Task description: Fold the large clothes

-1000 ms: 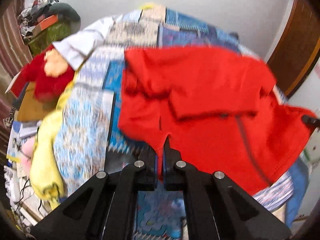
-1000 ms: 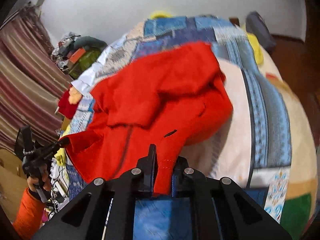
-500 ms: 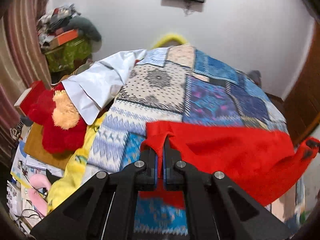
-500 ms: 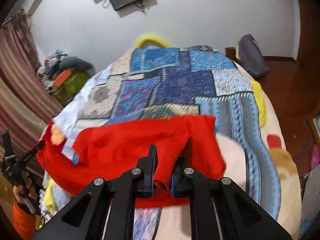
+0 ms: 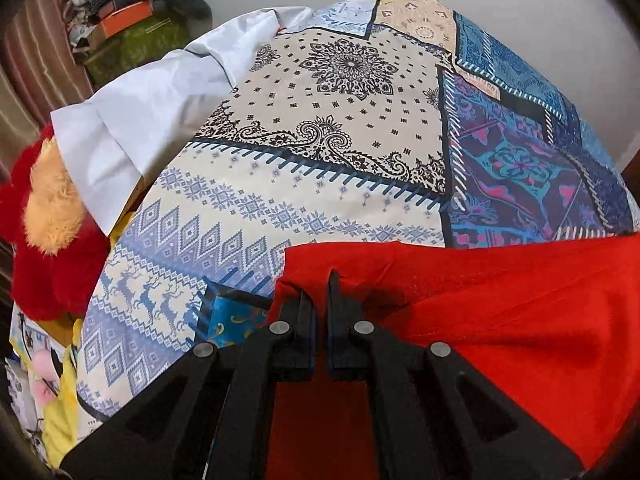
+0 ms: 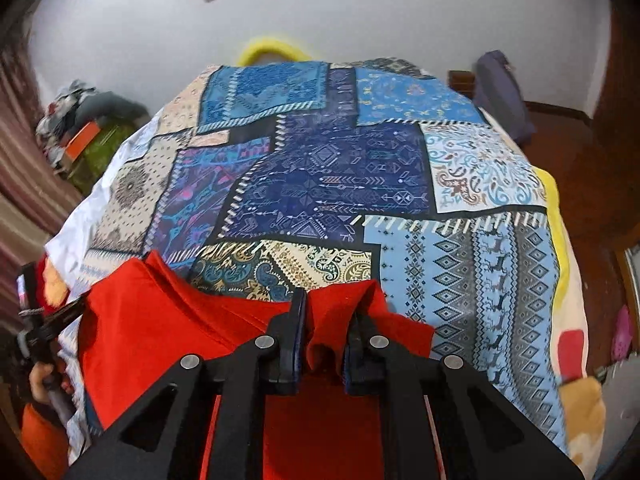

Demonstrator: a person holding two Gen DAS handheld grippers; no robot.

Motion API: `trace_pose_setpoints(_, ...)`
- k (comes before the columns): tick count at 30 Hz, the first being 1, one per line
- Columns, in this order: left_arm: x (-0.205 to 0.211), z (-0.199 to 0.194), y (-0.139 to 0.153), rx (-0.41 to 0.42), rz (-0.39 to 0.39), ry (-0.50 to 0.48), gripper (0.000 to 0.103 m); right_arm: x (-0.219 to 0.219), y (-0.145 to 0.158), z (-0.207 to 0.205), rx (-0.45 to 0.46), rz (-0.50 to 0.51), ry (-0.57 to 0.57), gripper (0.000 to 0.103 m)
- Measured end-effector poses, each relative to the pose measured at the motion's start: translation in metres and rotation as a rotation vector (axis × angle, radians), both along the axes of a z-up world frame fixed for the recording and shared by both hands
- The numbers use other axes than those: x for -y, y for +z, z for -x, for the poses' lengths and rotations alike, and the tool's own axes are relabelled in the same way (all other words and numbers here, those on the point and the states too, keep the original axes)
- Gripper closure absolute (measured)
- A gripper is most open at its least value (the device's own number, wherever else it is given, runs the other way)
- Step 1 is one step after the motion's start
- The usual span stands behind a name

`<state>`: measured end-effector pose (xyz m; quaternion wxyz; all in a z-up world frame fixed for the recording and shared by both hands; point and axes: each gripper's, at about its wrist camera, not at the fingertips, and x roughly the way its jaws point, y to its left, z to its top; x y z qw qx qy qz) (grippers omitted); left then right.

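Now, step in hand: folding the red garment (image 5: pixel 500 320); both grippers hold one edge of it above the near part of the patchwork bedspread (image 5: pixel 320 160).
Left gripper (image 5: pixel 321 280): jaws almost together, pinching a thin fold of the red cloth at its corner.
Right gripper (image 6: pixel 326 312): jaws narrow, clamped on a thicker bunch of the same cloth.
Place of the garment: near end of the bed, hanging below both grippers; far half of the bedspread is bare.
Next move, as I judge: lay the held edge flat and even, keep both corners level, then let go.
Risk: the bunched right corner can leave a wrinkle.
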<state>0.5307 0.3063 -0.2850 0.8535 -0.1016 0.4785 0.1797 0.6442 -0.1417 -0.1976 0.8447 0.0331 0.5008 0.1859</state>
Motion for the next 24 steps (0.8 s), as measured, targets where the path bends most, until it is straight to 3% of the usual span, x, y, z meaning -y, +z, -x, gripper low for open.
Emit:
trace_pose_setpoints(5,-0.008,0.002,0.008,-0.038,-0.04,0.026,0.087,0.014,0.018,0.008,-0.005,0.027,0.043,0.093)
trace_pose_setpoints(8,-0.02,0.003,0.013,-0.106,-0.148,0.074,0.087,0.022,0.036,0.017,0.058,0.077,0.012,0.093)
trace_pose_setpoints(10,-0.033,0.008,0.012,-0.137,-0.133,0.092,0.087,0.032,0.044,0.017,0.059,0.059,-0.022,0.093)
trace_pose_setpoints(13,-0.041,0.024,0.021,-0.102,-0.092,0.086,0.087,0.04,0.048,0.01,0.017,0.03,-0.049,0.093)
trace_pose_setpoints(16,-0.025,0.032,0.039,-0.072,-0.123,0.018,0.084,0.019,0.037,0.007,-0.014,0.145,-0.011,0.093)
trace_pose_setpoints(19,0.004,0.031,0.052,-0.045,-0.128,-0.071,0.068,-0.001,0.027,0.011,0.016,0.257,0.007,0.093)
trace_pose_setpoints(21,0.033,0.031,0.059,-0.003,-0.114,-0.153,0.044,-0.012,0.02,0.014,0.042,0.294,0.011,0.093)
trace_pose_setpoints(24,0.067,0.025,0.055,0.024,-0.079,-0.231,0.025,-0.02,0.012,0.014,0.063,0.336,0.014,0.093)
